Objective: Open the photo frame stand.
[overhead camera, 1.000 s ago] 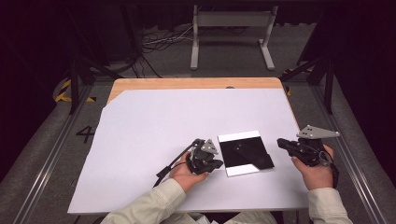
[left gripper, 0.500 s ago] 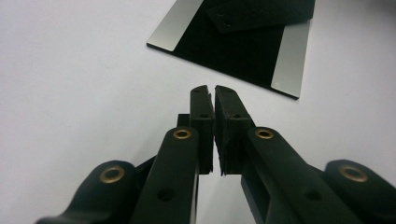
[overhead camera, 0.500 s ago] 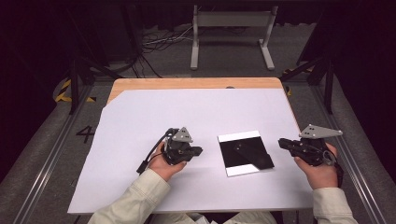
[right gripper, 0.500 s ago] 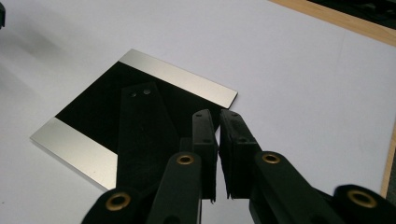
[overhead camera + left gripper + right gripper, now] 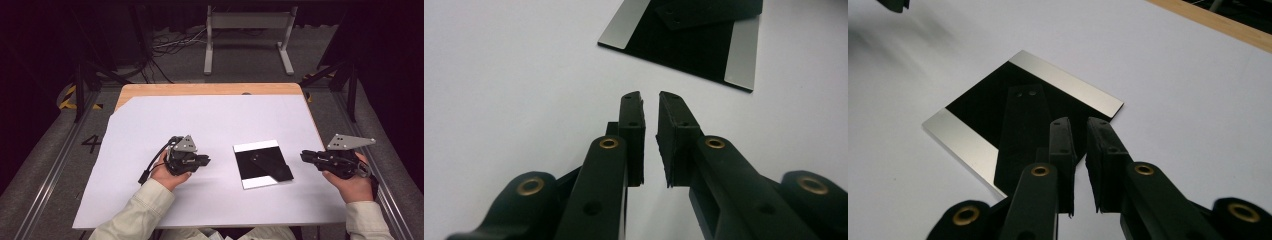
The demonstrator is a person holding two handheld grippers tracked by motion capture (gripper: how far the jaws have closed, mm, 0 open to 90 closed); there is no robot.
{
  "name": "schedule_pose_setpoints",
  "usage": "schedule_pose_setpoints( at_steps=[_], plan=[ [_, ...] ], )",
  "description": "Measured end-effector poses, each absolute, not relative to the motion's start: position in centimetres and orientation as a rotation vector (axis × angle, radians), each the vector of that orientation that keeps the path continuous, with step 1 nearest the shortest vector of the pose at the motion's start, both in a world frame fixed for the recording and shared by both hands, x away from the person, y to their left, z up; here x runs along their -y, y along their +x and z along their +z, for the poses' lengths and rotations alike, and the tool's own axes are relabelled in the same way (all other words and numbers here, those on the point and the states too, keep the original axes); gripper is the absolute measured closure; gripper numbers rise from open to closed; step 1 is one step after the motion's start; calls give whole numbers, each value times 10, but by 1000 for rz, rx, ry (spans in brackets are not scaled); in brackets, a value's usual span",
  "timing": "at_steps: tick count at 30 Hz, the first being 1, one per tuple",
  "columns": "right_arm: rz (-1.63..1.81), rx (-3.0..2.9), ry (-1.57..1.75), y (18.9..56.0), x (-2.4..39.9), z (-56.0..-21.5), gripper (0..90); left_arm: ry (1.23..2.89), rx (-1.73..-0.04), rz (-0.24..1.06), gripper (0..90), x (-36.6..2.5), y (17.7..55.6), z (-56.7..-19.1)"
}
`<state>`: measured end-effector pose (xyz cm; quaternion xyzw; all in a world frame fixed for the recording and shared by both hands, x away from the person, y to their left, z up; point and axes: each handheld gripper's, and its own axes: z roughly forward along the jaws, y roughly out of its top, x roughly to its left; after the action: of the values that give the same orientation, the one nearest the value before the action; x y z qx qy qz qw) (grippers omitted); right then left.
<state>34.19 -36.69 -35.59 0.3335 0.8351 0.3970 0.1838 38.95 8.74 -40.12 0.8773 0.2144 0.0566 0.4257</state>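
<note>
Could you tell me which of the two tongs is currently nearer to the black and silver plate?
Right. The right tongs sit just off the black and silver plate's right edge, slightly open; the left tongs are farther off to its left, slightly open, with bare sheet between.

The high view is looking forward and down at the black plate (image 5: 262, 163) from afar. Both gripper views are facing that plate (image 5: 689, 42) (image 5: 1018, 117) closely from opposite sides, sharing it.

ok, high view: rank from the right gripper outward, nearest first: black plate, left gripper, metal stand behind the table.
1. black plate: just left of the right gripper, flat on the white sheet.
2. left gripper: beyond the plate, left half of the sheet.
3. metal stand: on the floor past the table's far edge, by far the farthest.
</note>
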Motion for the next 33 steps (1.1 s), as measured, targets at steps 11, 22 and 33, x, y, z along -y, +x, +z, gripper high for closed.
schedule_pose_setpoints(
  at_steps=[11, 22, 33],
  plan=[
    [1113, -2461, 852, 342, 361, -359, 797, 2195, -550, 151, 792, -96, 393, -403],
    [1099, -2542, 805, 341, 359, -362, 789, 2201, -559, 152, 770, -96, 395, -406],
    [1020, -2609, 807, 344, 354, -370, 770, 2208, -557, 150, 761, -94, 395, -407]
  ],
)
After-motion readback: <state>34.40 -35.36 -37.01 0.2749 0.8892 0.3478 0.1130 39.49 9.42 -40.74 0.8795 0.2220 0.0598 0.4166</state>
